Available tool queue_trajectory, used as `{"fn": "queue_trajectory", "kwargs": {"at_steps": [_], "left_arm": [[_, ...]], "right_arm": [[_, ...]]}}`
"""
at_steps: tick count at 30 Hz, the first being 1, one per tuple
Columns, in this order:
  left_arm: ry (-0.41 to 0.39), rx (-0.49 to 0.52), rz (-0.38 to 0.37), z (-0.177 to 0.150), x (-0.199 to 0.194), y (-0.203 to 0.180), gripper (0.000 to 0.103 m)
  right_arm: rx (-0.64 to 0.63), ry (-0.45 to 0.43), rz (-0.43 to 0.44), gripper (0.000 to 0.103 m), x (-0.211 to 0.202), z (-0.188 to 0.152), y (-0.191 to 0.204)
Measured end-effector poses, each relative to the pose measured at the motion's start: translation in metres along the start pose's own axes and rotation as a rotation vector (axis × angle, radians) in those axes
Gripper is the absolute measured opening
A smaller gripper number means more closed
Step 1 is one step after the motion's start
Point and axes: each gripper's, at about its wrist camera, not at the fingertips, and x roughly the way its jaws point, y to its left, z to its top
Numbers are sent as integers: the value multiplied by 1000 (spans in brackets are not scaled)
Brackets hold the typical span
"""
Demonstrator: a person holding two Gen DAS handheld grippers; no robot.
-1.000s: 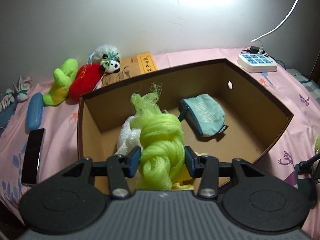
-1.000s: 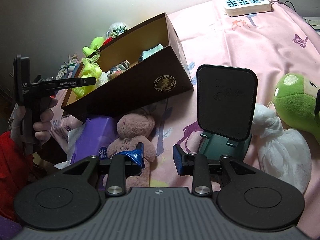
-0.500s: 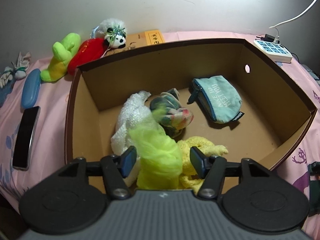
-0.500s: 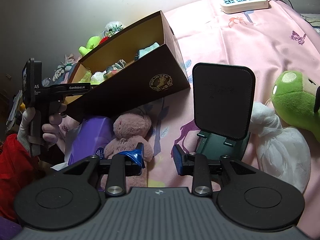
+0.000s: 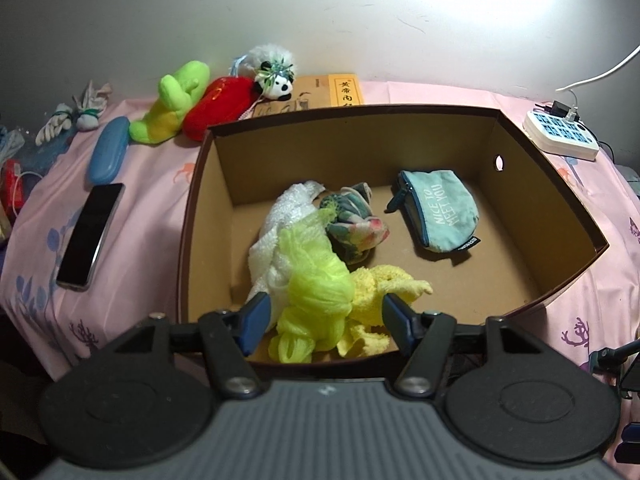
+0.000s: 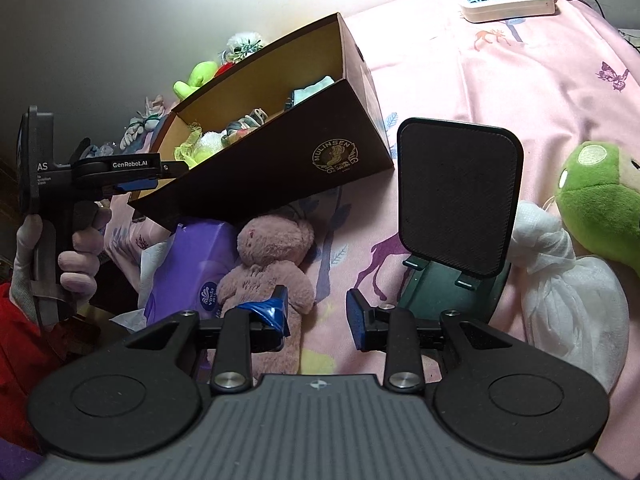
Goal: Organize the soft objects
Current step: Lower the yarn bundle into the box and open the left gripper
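Our left hand-held gripper (image 5: pixel 324 322) stands apart above the brown cardboard box (image 5: pixel 400 114); the lime-green mesh bundle (image 5: pixel 316 292) lies between its blue pads, untouched, inside the box's near edge. Our right hand-held gripper (image 6: pixel 318 314) hangs apart and empty over the pink bed sheet (image 6: pixel 500 76), just beside a pink plush bear (image 6: pixel 268 264).

One cardboard box (image 5: pixel 516 184) stands on the bed and holds five soft things: one lime mesh bundle (image 5: pixel 316 280), one white cloth (image 5: pixel 280 224), one yellow cloth (image 5: pixel 384 284), one floral cloth ball (image 5: pixel 352 228) and one teal pouch (image 5: pixel 440 212). Behind the box lie three plush toys: one green (image 5: pixel 172 104), one red (image 5: pixel 216 108), one panda (image 5: pixel 276 80). One phone (image 5: pixel 90 236), one blue case (image 5: pixel 109 154), one book (image 5: pixel 344 90) and one power strip (image 5: pixel 560 136) are also there. In front of the box lie one pink plush rabbit (image 6: pixel 268 264), one green frog plush (image 6: pixel 596 204), one knotted white bundle (image 6: pixel 572 300), one purple tissue pack (image 6: pixel 192 268) and one phone stand (image 6: pixel 456 204).
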Motion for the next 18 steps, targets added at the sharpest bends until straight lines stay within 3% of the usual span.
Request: {"fn": "queue_trajectory", "kwargs": {"at_steps": [10, 18], "left_arm": [[-17, -39, 151, -18, -41, -6, 64], [-7, -68, 218, -38, -63, -14, 64]], "right_arm": [[-42, 23, 49, 14, -7, -5, -1], [-72, 40, 95, 15, -11, -7, -1]]}}
